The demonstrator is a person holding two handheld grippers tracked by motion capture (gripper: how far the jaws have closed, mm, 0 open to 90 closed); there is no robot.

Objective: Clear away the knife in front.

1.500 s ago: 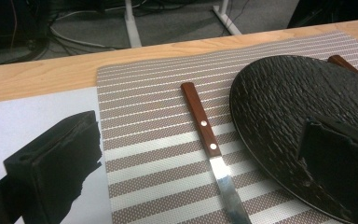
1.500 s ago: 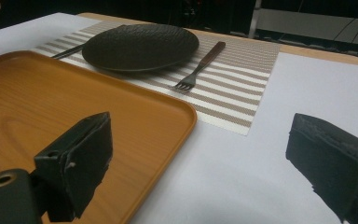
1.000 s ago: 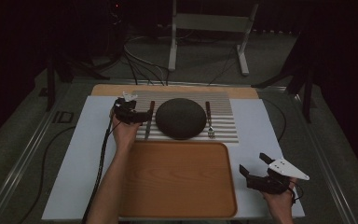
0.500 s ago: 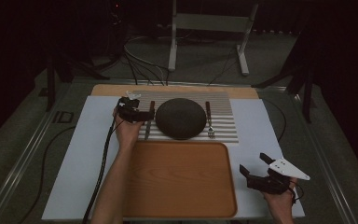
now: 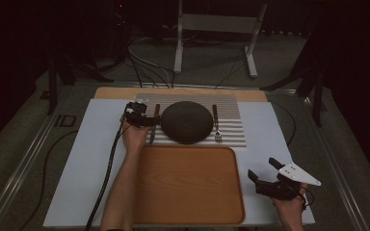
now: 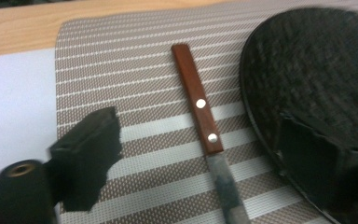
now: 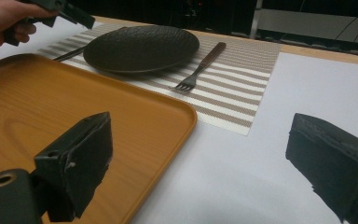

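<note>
Two rivets on knife point(image 6: 204, 122) handle

The high view is dim: the room beyond the table sinks into near black, and light reaches mainly the white table cover point(image 5: 82, 183) and the wooden tray point(image 5: 188, 185), both evenly lit with soft, faint shadows. That view is grainy. In the left gripper view the near jaws are blurred and the knife point(image 6: 205, 135) is slightly soft. In the right gripper view the near jaws are out of focus, and the dark plate point(image 7: 142, 46) carries a faint sheen
</note>
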